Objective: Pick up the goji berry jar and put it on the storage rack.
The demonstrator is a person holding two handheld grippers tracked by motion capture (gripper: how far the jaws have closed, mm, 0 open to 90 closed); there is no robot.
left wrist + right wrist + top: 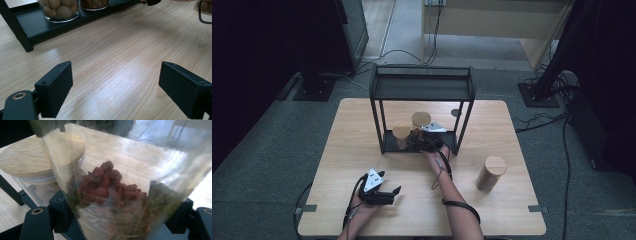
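Setting the jar down cleanly means keeping it upright under the black metal two-tier rack (422, 89) and clear of the wooden-lidded glass jars (37, 160) just left of the right gripper (120, 220). That gripper is clamped on the clear glass jar of reddish dried fruit (112, 187) at the rack's lower shelf. Off by itself, the left gripper (115, 92) rests spread and empty.

The high view is dim, black toward nine and three o'clock. Glare whitens the table (117, 82) at six o'clock; the near jar (120, 190) is blurred.

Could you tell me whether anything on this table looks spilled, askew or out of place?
Nothing is spilled or damaged. One wooden-lidded jar stands alone on the light wooden table, away from the black metal shelf holding the others; the right gripper clasps a clear glass jar of reddish pieces there.
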